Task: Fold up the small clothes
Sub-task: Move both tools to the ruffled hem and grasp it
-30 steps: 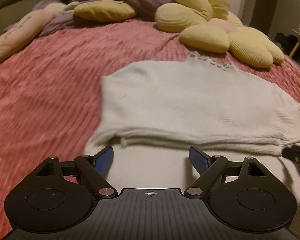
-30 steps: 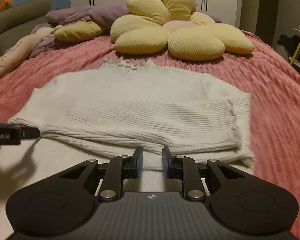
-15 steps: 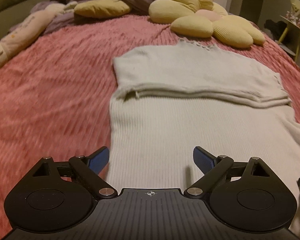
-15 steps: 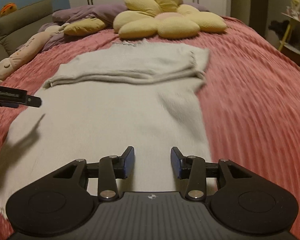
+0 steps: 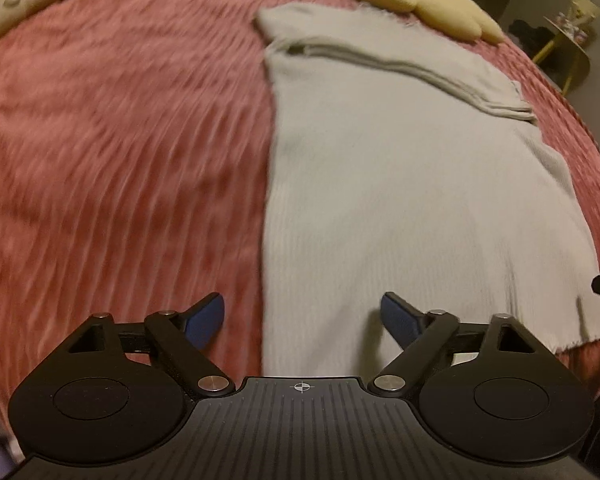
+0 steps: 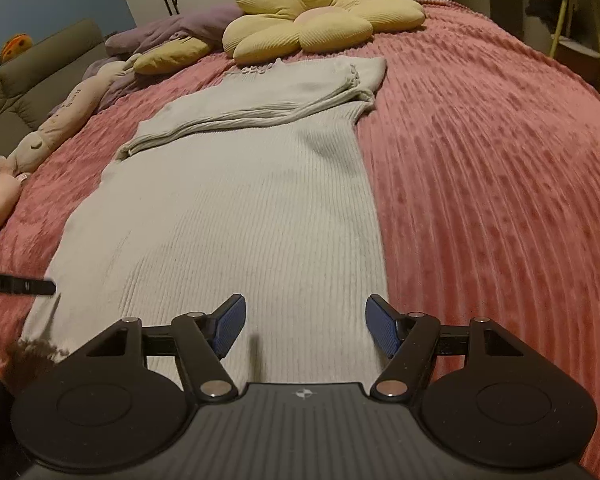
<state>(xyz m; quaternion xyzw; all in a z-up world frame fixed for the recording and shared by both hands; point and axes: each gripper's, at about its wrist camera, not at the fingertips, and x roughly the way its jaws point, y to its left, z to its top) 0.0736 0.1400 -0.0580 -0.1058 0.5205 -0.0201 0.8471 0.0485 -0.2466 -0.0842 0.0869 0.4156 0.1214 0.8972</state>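
Sweater (image 6: 236,200): pale grey ribbed knit, flat on the pink bedspread (image 6: 500,160), filling the centre of the right wrist view, sleeves folded across the chest in the upper middle of the frame. Left claw (image 5: 302,320): released, jaws wide apart, nothing held, low in the frame over the sweater's left edge. Right claw (image 6: 304,324): released, empty, low centre over the hem; yellow flower cushion (image 6: 320,20) at top centre.

Left gripper (image 5: 302,320): jaws spread wide, holding nothing, poised over the sweater's (image 5: 400,184) left hem edge. Right gripper (image 6: 305,324): jaws likewise wide apart, holding nothing, over the hem near its right edge.
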